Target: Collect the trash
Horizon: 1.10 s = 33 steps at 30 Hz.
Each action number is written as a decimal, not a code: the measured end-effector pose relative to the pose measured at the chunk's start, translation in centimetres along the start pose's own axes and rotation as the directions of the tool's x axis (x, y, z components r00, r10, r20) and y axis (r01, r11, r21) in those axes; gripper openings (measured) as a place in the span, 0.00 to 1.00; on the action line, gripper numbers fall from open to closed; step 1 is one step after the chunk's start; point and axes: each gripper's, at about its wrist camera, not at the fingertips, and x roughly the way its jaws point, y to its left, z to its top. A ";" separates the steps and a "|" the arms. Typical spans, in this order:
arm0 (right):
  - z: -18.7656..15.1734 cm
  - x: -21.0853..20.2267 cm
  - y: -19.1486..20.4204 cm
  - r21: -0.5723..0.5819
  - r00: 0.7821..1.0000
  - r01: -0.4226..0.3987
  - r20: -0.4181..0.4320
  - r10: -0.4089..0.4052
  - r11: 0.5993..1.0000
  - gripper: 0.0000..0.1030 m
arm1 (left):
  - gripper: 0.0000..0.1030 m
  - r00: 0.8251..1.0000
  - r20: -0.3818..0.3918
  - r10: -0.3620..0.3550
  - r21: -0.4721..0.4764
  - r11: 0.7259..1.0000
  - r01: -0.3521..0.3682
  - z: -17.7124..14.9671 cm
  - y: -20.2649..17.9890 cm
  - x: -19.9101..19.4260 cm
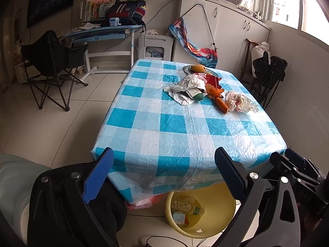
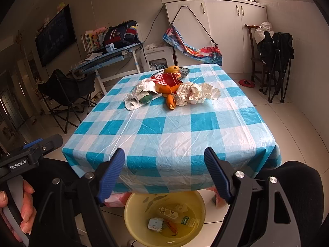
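Grippers: left gripper (image 1: 164, 173) and right gripper (image 2: 164, 173) both hover at the table's near edge, tilted downward; jaws on each stand wide apart with nothing between them
Basin: yellow basin (image 2: 131, 212) sits on the floor under the near edge, just below both grippers; it already holds a bottle, a small box and orange scraps
Table: checked cloth (image 2: 164, 129) under clear plastic film; its near half is bare
Trash: heap lies toward the far side, well apart from both grippers; white bag (image 2: 195, 94) on the right, orange peel (image 2: 170, 103) in the middle, crumpled wrapper (image 2: 139, 94) on the left with a green item tucked in it, red packet (image 2: 168, 79) behind
Bowl: dish with a mango (image 2: 171, 69) at the far edge, touching the heap; probably not trash
Handling: bag and wrapper look light, soft and slippery, likely to collapse when pinched; best taken at a bunched fold near the top; peel looks limp and moist, best pinched across its middle; packet looks stiffer, an edge grip should do
Pose: person's hand (image 2: 24, 207) grips the left handle, seen in the right view; dark sleeves flank both grippers; each must reach forward across the cloth
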 end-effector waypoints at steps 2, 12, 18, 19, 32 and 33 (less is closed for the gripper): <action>0.1 0.0 -0.1 0.005 1.000 -0.003 0.002 0.003 1.000 0.74 | 0.92 1.000 -0.001 0.001 0.000 1.000 -0.001 0.1 0.0 0.1; 0.7 0.2 -0.7 0.025 1.000 -0.027 0.003 0.027 0.999 0.74 | 0.92 1.000 -0.011 -0.003 0.009 1.000 0.003 0.5 0.0 0.9; 2.0 0.6 -1.1 0.012 0.999 -0.036 0.010 0.036 0.999 0.74 | 0.92 1.000 -0.029 0.001 0.028 1.000 0.000 0.8 -0.2 2.2; 2.2 0.7 -1.1 0.006 0.999 -0.037 0.011 0.037 0.999 0.74 | 0.92 1.000 -0.031 0.003 0.029 1.000 -0.002 0.9 -0.2 2.4; 5.2 3.8 -2.3 -0.053 0.997 -0.068 -0.037 0.066 0.996 0.74 | 0.92 0.998 -0.063 0.014 0.020 1.000 -0.013 3.4 -0.5 5.5; 5.4 4.1 -2.3 -0.060 0.997 -0.073 -0.043 0.071 0.996 0.74 | 0.92 0.998 -0.064 0.016 0.022 1.000 -0.015 3.7 -0.6 5.8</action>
